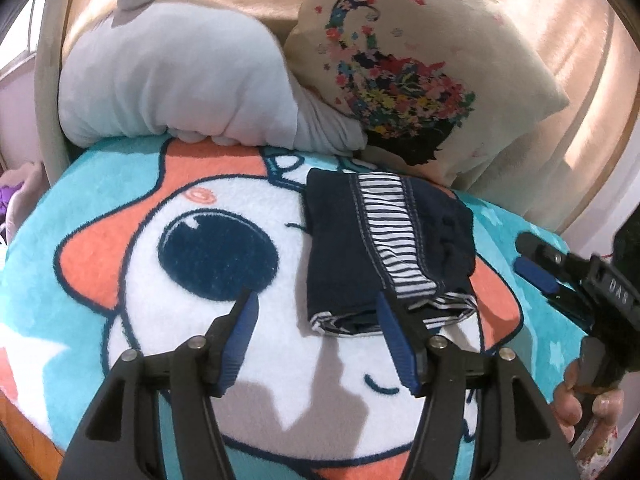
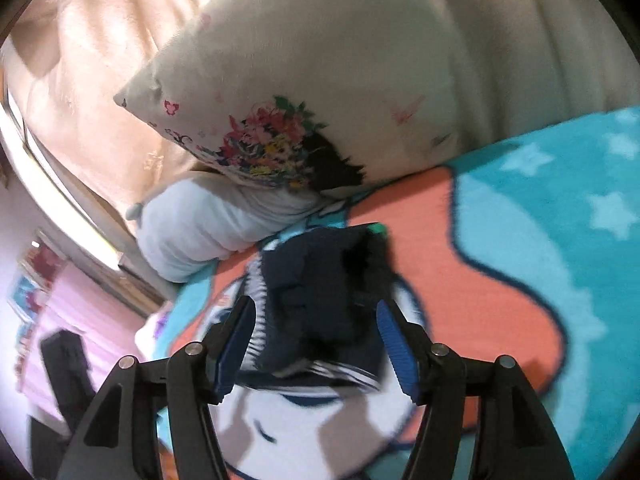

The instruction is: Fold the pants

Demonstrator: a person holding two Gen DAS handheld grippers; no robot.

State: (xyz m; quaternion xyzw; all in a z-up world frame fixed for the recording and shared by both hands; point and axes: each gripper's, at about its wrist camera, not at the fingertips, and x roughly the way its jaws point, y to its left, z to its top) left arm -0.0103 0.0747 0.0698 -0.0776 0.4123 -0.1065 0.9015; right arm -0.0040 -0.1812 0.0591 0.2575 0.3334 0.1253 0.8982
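Note:
The navy pants (image 1: 386,248), with a blue-and-white striped band, lie folded into a small rectangle on the cartoon blanket (image 1: 120,208). My left gripper (image 1: 316,300) is open and empty, just in front of the pants' near edge; its right finger overlaps that edge. My right gripper shows at the right in the left wrist view (image 1: 536,260), open, beside the pants. In the blurred right wrist view my right gripper (image 2: 316,308) is open above the folded pants (image 2: 316,304), holding nothing.
A pale blue plush pillow (image 1: 172,84) and a cream floral cushion (image 1: 408,60) lean against peach curtains (image 1: 560,100) behind the pants. The bed's left edge drops off to a pink room (image 2: 60,300) with a dark object.

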